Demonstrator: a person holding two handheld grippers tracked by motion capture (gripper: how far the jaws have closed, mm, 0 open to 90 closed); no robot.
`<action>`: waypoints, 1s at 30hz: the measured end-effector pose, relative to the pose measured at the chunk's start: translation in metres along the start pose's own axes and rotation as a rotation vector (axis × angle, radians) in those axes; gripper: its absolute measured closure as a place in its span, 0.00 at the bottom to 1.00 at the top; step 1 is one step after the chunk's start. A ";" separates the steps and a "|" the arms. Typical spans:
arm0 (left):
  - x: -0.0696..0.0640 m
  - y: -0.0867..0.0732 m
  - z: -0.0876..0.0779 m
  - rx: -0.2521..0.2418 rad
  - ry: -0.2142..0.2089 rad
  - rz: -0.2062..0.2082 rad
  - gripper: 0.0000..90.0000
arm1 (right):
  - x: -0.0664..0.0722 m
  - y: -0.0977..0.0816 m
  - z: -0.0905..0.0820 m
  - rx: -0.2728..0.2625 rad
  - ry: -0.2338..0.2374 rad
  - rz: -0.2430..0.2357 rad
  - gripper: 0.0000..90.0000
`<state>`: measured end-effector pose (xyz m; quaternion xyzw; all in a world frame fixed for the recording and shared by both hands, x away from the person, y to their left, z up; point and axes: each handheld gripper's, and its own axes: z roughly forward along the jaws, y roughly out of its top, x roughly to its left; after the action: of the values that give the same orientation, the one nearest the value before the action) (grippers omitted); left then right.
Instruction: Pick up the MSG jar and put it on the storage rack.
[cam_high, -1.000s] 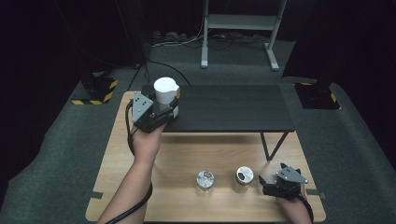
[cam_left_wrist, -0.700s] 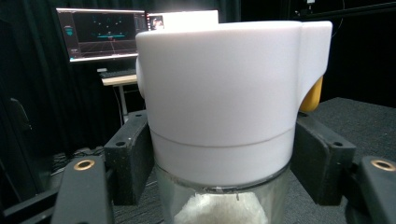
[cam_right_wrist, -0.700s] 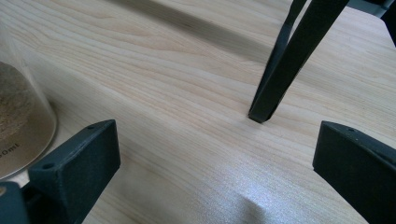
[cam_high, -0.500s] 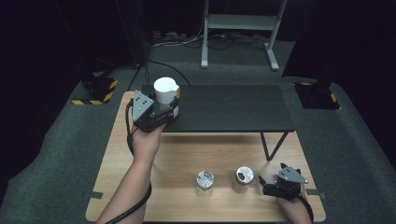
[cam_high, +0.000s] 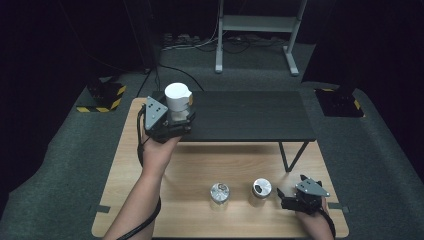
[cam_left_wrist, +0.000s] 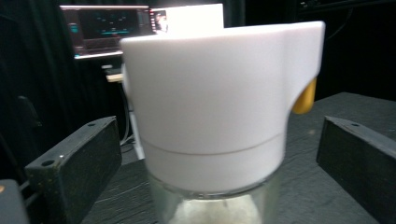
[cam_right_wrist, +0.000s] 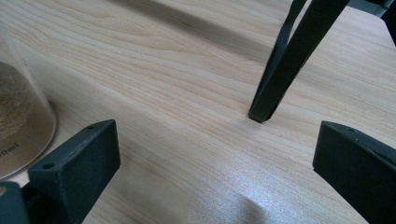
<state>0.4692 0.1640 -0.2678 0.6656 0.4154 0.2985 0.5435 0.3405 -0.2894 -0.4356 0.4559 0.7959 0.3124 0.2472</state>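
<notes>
1. Jar (cam_high: 178, 102) with white cap, standing on the black raised shelf (cam_high: 250, 116) at its left end.
2. Left gripper (cam_left_wrist: 219, 154): jaws just opened wide, flanking the jar without touching.
3. Right gripper (cam_right_wrist: 215, 154): jaws wide, empty, over the tabletop (cam_right_wrist: 187, 93).
4. Sand-filled jar (cam_right_wrist: 18, 121): partial marking "0ml".

A clear jar (cam_right_wrist: 18, 126) holding sandy powder is showing part of a printed volume mark, ending in "0ml", near its base. No other text is reading clearly.
</notes>
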 end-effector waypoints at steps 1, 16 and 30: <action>0.000 0.000 -0.001 0.000 -0.001 -0.002 0.00 | 0.000 0.000 0.000 0.000 0.000 0.000 0.00; 0.002 -0.005 -0.024 -0.012 -0.012 0.004 0.00 | 0.001 0.000 0.000 0.002 -0.003 -0.007 0.00; 0.000 -0.012 -0.051 -0.006 -0.014 0.004 0.00 | 0.002 0.000 0.000 0.004 -0.005 -0.013 0.00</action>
<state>0.4231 0.1890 -0.2678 0.6667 0.4095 0.2962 0.5479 0.3400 -0.2879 -0.4358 0.4522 0.7987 0.3080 0.2505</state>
